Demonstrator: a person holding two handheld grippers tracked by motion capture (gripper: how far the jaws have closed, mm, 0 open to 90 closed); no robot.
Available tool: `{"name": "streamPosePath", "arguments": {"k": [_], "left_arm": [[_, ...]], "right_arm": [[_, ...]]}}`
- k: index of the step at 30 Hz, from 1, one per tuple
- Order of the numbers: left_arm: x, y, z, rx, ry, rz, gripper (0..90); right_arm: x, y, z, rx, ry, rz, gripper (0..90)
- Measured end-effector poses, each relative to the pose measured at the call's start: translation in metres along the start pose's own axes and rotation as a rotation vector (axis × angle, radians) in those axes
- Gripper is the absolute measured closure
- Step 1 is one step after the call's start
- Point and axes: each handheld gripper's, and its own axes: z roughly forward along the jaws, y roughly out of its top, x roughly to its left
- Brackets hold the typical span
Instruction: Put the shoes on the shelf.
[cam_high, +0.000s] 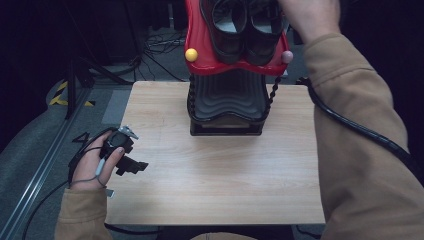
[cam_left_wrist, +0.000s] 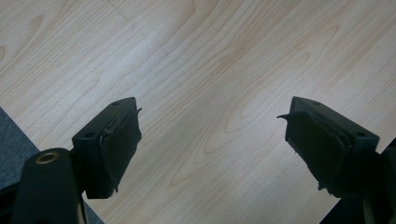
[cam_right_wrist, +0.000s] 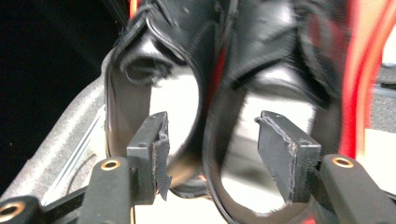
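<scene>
L gripper (cam_high: 131, 165) sits low at the table's (cam_high: 220, 180) left edge, held in the person's left hand (cam_high: 95, 162). In the left gripper view its jaws stand wide apart w/ bare wood grain between them, nothing held. It's well apart from the rack.

Centre: a shoe rack stands at the far side of the table, black ribbed lower tier (cam_high: 227, 102) w/ a red upper tier (cam_high: 200, 47) tilted toward the camera. A pair of black shoes (cam_high: 245, 27) lies side by side on the red tier, touching each other, openings toward the person.

R side: the right hand (cam_high: 310, 15) reaches up to the shoes. In the right gripper view the R gripper (cam_right_wrist: 212, 154) is spread open; the inner walls of both shoes run between the jaws, no pad pressing yet as far as the blur lets me tell.

Handling, my read: shoes look like leather or similar, glossy, so smooth & a bit slippery on the outside. Uppers soft, will fold under a pinch; sole & heel counter stiffer. Moderate weight, not fragile. Best hold prob. the heel collar of one shoe (cam_right_wrist: 154, 88), one jaw inside, one outside, or pinch both adjoining inner walls to lift the pair. Grip deep, since a shallow bite on the rim could slide off & the toe will sag down.
</scene>
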Motion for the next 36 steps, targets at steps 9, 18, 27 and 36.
{"name": "streamPosePath", "arguments": {"k": [9, 18, 27, 36], "left_arm": [[-0.003, 0.001, -0.001, -0.005, -0.006, 0.002, 18.5], [-0.009, 0.002, -0.004, -0.011, -0.003, 0.009, 18.6], [-0.011, 0.001, -0.005, -0.018, -0.005, 0.01, 18.6], [-0.011, -0.001, -0.005, -0.027, -0.01, 0.005, 18.5]], "right_arm": [[-0.032, -0.035, -0.04, 0.053, -0.01, -0.031, 41.4], [-0.061, -0.065, -0.074, 0.062, 0.004, -0.081, 40.0], [-0.074, -0.085, -0.089, 0.065, -0.009, -0.108, 39.6], [-0.081, -0.111, -0.081, 0.077, 0.047, -0.131, 39.3]]}}
